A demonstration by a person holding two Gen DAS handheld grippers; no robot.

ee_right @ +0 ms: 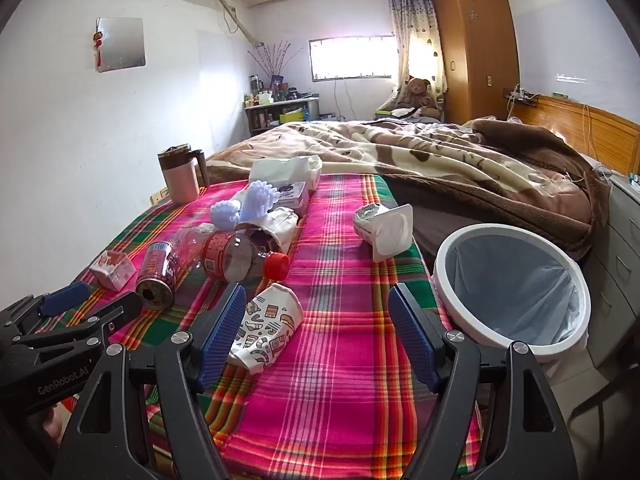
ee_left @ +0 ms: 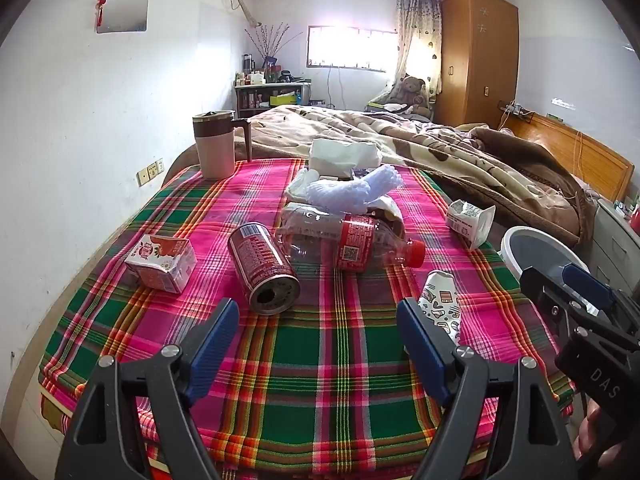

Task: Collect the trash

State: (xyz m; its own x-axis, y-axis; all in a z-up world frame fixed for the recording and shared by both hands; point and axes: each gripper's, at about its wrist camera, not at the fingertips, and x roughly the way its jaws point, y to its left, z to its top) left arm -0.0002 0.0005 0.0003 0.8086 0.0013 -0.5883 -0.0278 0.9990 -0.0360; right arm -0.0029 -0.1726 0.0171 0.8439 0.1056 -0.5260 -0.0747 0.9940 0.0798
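Note:
Trash lies on a plaid-covered table (ee_left: 320,360). A red can (ee_left: 262,266) lies on its side, just beyond my open, empty left gripper (ee_left: 318,344). A clear bottle with a red cap (ee_left: 352,244), a small red carton (ee_left: 162,262), a yogurt cup (ee_left: 470,220) and foam netting (ee_left: 352,188) lie further back. A crushed paper cup (ee_right: 266,326) lies beside the left finger of my open, empty right gripper (ee_right: 316,334). A white bin with a liner (ee_right: 512,284) stands right of the table.
A pink-and-brown mug (ee_left: 216,146) stands at the table's far left. A tissue pack (ee_left: 344,154) lies at the far edge. A bed with a brown blanket (ee_right: 440,160) is behind. A grey drawer unit (ee_right: 624,240) stands at the right.

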